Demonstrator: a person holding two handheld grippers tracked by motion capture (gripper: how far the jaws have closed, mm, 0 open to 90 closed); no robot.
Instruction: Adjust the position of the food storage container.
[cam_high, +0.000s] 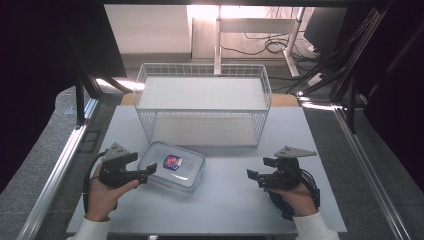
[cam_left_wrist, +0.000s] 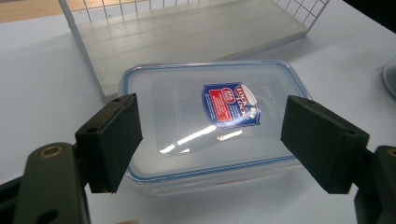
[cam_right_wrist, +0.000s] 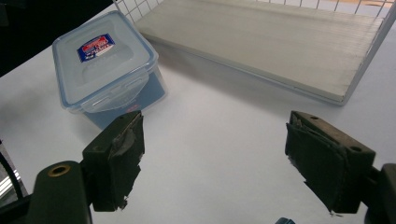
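High view, from the left: the left gripper (cam_high: 148, 172) hangs with jaws spread wide, empty, at the near-left edge of the lidded container (cam_high: 172, 166) lying on the table (cam_high: 225, 205) before the wire rack (cam_high: 202, 102). The right gripper (cam_high: 252, 176) waits apart, equally unclenched. Approach stage, I judge; next, both should bracket the box.

One clear plastic container (cam_high: 172, 167) with a blue-rimmed lid lies on the surface (cam_high: 225, 200), one white wire rack (cam_high: 202, 102) with two shelves stands at its far edge, and two grippers, left gripper (cam_high: 148, 173) and right gripper (cam_high: 252, 176)
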